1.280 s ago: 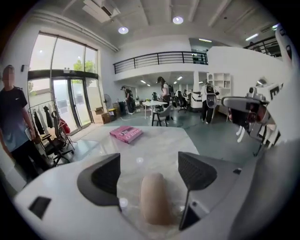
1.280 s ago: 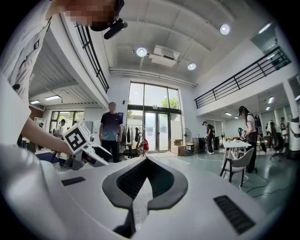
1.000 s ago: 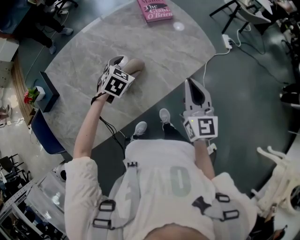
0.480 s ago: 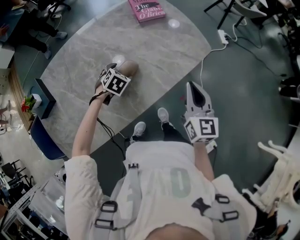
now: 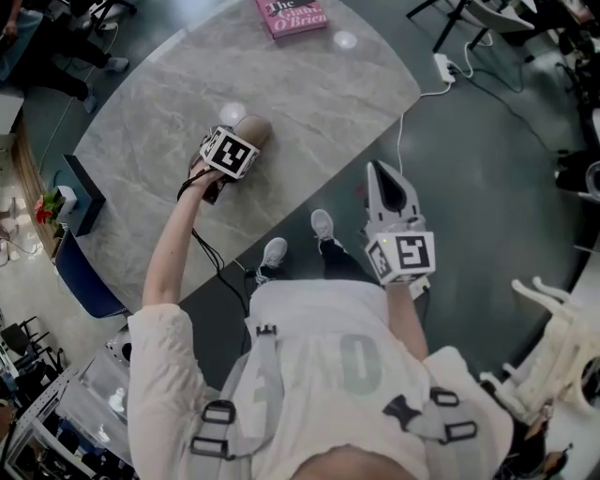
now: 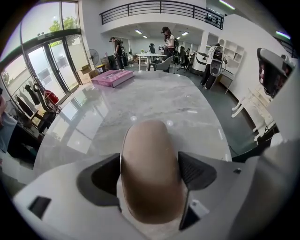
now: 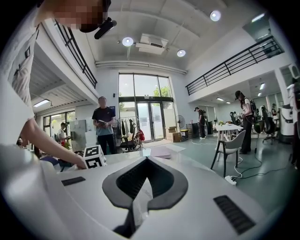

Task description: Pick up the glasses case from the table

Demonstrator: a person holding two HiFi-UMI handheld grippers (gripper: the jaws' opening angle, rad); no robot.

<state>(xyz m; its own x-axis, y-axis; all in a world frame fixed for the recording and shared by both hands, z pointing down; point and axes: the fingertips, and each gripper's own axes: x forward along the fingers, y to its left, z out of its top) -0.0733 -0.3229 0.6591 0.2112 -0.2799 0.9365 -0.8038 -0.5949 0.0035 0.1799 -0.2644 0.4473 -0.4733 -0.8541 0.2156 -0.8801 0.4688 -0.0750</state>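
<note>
Clamping the glasses case [image 5: 256, 127] over the table [image 5: 309, 94].
Left gripper [image 6: 150, 168] grips it; right gripper [image 7: 146, 161] has its jaws together, holding nothing.

Glasses case [image 6: 150, 173] between left gripper [image 6: 149, 174] pads

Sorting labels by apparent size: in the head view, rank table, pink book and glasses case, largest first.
1. Table.
2-3. Unsure: the pink book is cut off by the frame's top edge, and the glasses case is half hidden under the left gripper holding it.
</note>
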